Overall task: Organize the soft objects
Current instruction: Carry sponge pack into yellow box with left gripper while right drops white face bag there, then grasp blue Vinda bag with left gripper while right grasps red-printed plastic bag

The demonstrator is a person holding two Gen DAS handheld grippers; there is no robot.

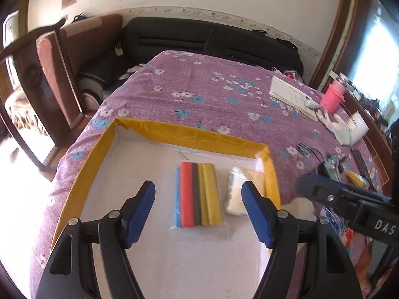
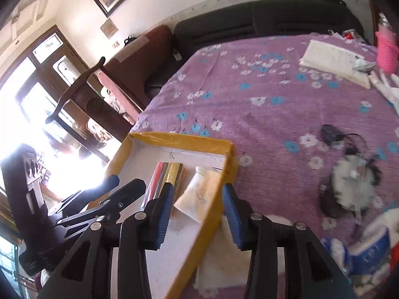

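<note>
The left gripper (image 1: 198,210) hangs over the open box with its jaws spread wide and nothing between them. The right gripper (image 2: 197,210) is also wide open and empty, poised above the box's right wall, where a white fluffy cloth (image 2: 224,256) lies on the tablecloth just outside the yellow rim.

The box (image 1: 174,132) is a shallow tray with yellow-taped walls and a white floor, sitting on the purple flowered tablecloth (image 1: 199,87). Inside it are 2 soft items already placed: a wrapped pack of coloured sponge strips (image 1: 198,194) in blue, red, dark and yellow, and, just beside it against the right wall, a pale yellow cloth packet (image 1: 240,189).

The step in hand looks like fetching the next soft piece, most likely that white cloth beneath the right gripper. To do it well, the right gripper should drop straight onto a raised fold of the cloth, not its flat edge, and close fully, since soft fabric slips out of a loose pinch. It needs to clear the yellow wall on the lift, because a dragged corner could tip the light tray. The free floor left of the sponge pack is the best landing spot. The left gripper can steady the tray's near wall meanwhile.

Further right, blurred packets (image 2: 369,249) and cables (image 2: 334,134) lie on the tablecloth; which of them count as soft is unclear.
</note>
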